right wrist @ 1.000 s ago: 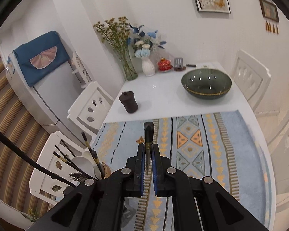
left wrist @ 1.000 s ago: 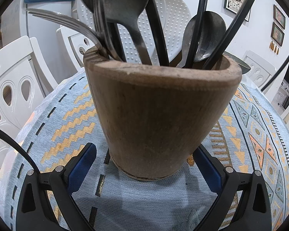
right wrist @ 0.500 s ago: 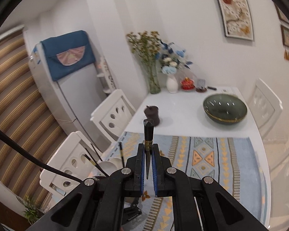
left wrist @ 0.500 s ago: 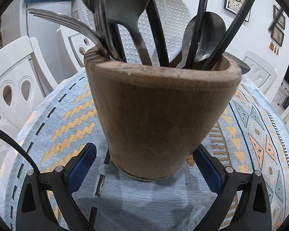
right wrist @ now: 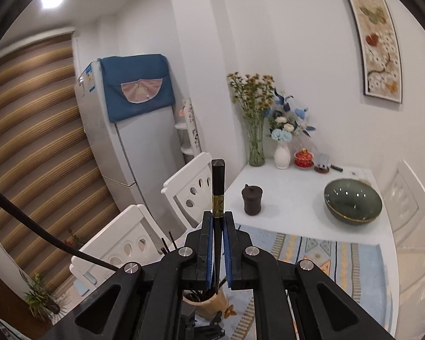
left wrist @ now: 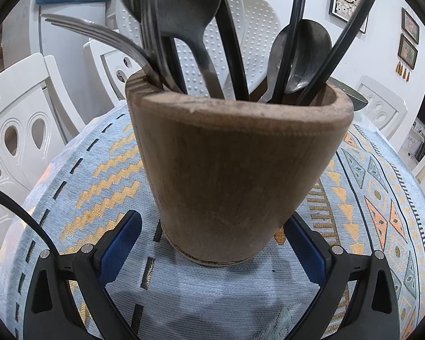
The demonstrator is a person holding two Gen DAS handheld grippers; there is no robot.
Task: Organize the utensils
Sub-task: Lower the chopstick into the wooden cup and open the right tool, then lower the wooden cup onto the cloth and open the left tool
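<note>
The holder (left wrist: 235, 175) stands upright on the cloth (left wrist: 104, 175) over the desk, filled with a fork (left wrist: 99, 35), spoons (left wrist: 189, 8) and chopsticks (left wrist: 351, 31); the left tongs (left wrist: 212, 243) gape around its base, pads just beside it; the right tongs (right wrist: 218, 243) are clamped on a chopstick (right wrist: 218, 187), upright above the holder.

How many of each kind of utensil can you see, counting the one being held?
Forks: 2
Spoons: 2
Chopsticks: 4 (3 in the wooden holder, plus the held chopstick in the right gripper)
Total: 8, as far as visible
</note>
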